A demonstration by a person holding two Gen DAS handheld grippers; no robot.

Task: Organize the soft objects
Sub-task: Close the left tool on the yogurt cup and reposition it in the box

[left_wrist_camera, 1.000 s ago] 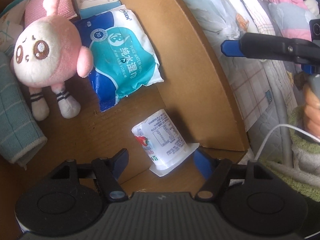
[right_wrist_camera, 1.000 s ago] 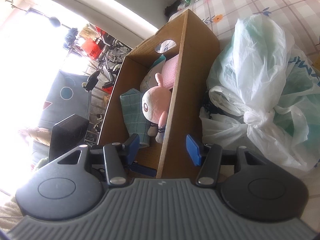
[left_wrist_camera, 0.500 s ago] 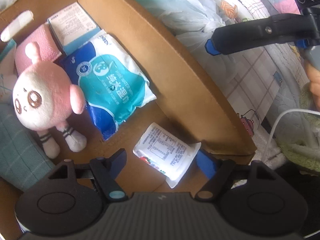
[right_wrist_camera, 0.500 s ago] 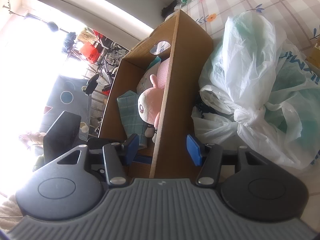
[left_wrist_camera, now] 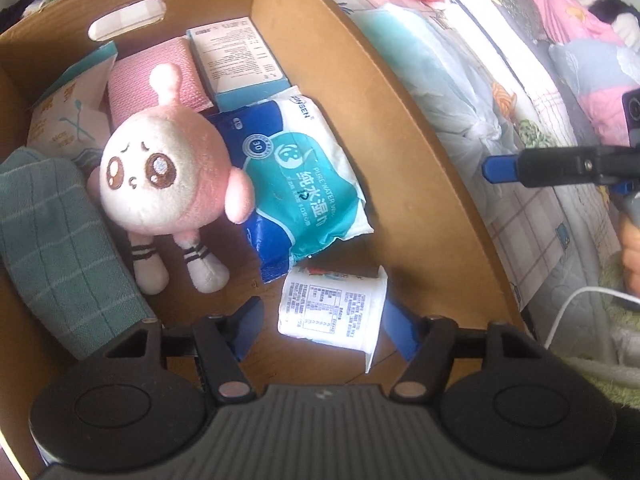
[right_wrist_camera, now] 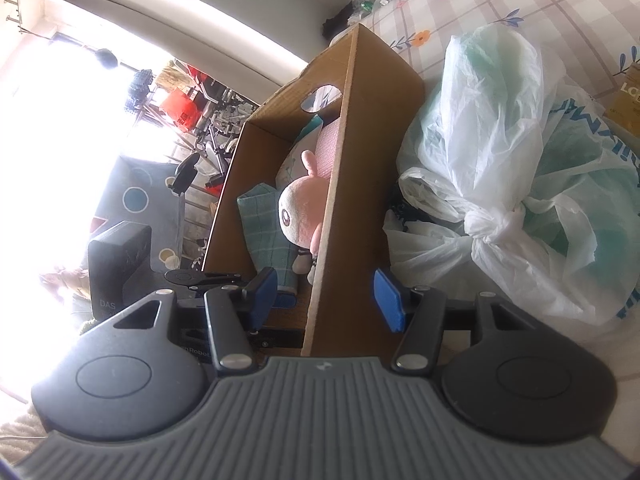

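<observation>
Two grippers, jaws spread, empty. Left gripper straddles yogurt cup lying in cardboard box; closing hard risks crushing cup. Right gripper straddles box wall, could snag.

Black left gripper and right gripper, blue pads, silver screws.

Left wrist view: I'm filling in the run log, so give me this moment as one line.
left claw: open, around yogurt cup | cup: on its side in cardboard box | right claw: open, straddling box wall
</observation>
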